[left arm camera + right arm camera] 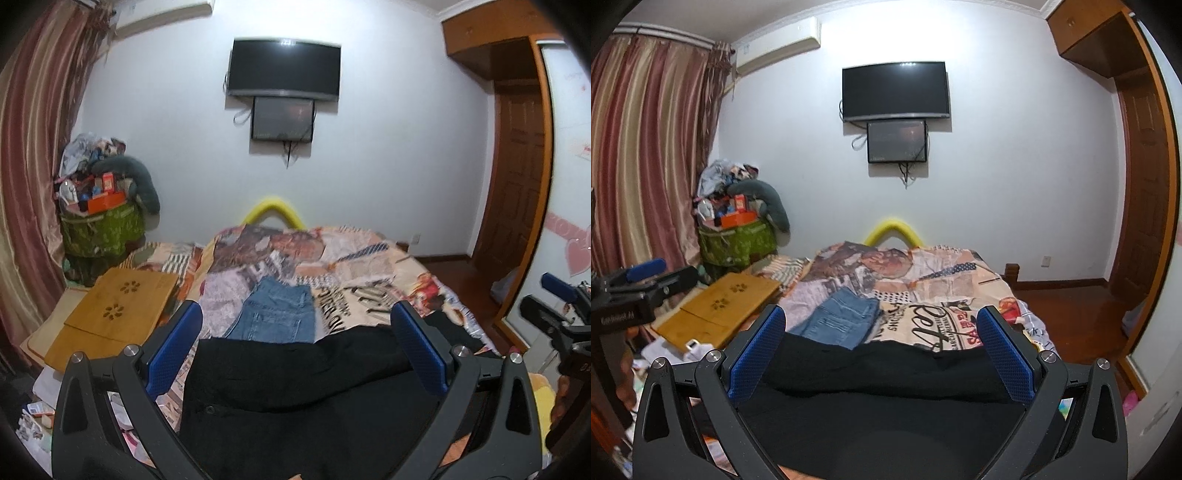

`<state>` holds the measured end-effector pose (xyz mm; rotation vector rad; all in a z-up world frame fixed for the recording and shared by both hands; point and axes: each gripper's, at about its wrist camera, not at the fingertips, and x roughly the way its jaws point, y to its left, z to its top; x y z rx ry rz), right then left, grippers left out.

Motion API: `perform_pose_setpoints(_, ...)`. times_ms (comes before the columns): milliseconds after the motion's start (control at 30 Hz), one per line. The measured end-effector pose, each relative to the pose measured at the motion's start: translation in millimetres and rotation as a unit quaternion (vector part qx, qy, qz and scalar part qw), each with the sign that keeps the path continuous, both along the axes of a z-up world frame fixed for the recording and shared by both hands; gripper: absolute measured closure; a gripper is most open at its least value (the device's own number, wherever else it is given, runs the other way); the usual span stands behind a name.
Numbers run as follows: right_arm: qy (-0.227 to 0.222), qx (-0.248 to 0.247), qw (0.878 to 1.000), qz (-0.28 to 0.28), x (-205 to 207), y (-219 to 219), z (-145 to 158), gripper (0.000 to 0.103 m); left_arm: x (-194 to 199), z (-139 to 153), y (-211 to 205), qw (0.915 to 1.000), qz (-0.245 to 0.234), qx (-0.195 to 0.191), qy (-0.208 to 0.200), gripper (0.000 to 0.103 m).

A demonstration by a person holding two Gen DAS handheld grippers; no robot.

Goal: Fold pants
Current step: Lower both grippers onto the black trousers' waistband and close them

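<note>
1. Black pants (295, 398) sprawl across the near end of the bed, a dark heap right under both cameras, filling the 6 o'clock zone of each wrist view.
2. Left gripper (297, 332) is spread wide, blue pads well apart, nothing pinched; the pants lie below and between its fingers, the fabric's far edge running from pad to pad.
3. Right gripper (881, 336), same story: jaws released, wide, empty, with the black cloth (879, 387) between and beneath the fingers; whether the pads touch it, I cannot tell.
4. In the left view the right gripper peeks in at 3 o'clock; in the right view the left one shows at 9 o'clock.
5. Just past the pants' far edge, at 12 o'clock, folded blue jeans (275, 312) rest on the printed bedspread (369, 266).
6. At 10 o'clock, a wooden lap tray (118, 314) sits on the bed's left side.
7. Further out, a yellow curved piece (275, 212) pokes up behind the bed.
8. Far wall, 12 o'clock: a dark television (284, 68) with a smaller screen (282, 118) below.
</note>
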<state>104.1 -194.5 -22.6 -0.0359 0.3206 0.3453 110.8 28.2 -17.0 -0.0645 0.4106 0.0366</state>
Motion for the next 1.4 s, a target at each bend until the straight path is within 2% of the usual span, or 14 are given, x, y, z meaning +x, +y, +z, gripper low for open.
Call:
perform_pose_setpoints(133,0.016,-0.017,1.000,0.003,23.4,-1.0,-10.5,0.000,47.2,-21.0,20.5,0.9988,0.014,0.006,0.047,0.000)
perform_pose_setpoints(333,0.054,-0.050,0.997,0.015,68.0,-0.1,-36.6,0.000,112.9,-64.9,68.8,0.9927,0.037,-0.030,0.110,0.000)
perform_pose_setpoints(467,0.098,-0.075,0.992,0.026,104.6,0.0,-63.9,0.000,152.7,-103.3,103.7,0.9838,0.074,-0.045,0.157,0.000)
perform_pose_setpoints(633,0.155,-0.097,0.982,0.043,145.9,-1.0,-95.3,0.000,187.6,-153.0,134.8,0.9727,0.106,-0.023,0.205,0.000)
perform_pose_setpoints(900,0.244,-0.072,0.964,0.072,213.6,-10.0,-141.0,0.000,232.2,-219.8,165.2,0.9509,0.111,-0.022,0.288,0.001)
perform_pose_setpoints(967,0.261,-0.067,0.959,0.083,231.0,-7.1,-148.0,0.000,243.8,-234.1,168.4,0.9456,0.100,-0.028,0.308,0.013)
perform_pose_setpoints(1100,0.293,-0.063,0.948,0.106,257.4,0.0,-164.1,0.000,258.7,-254.4,168.2,0.9350,0.086,-0.040,0.342,0.026)
perform_pose_setpoints(1200,0.314,-0.060,0.940,0.123,271.9,7.5,-176.1,0.002,269.6,-265.1,167.6,0.9325,0.077,-0.041,0.350,0.030)
perform_pose_setpoints(1300,0.326,-0.065,0.932,0.144,280.1,18.2,-183.4,0.009,276.2,-270.5,167.7,0.9297,0.082,-0.043,0.356,0.035)
perform_pose_setpoints(1400,0.328,-0.087,0.927,0.162,282.0,31.6,-189.3,0.017,278.4,-271.2,166.7,0.9290,0.082,-0.031,0.360,0.046)
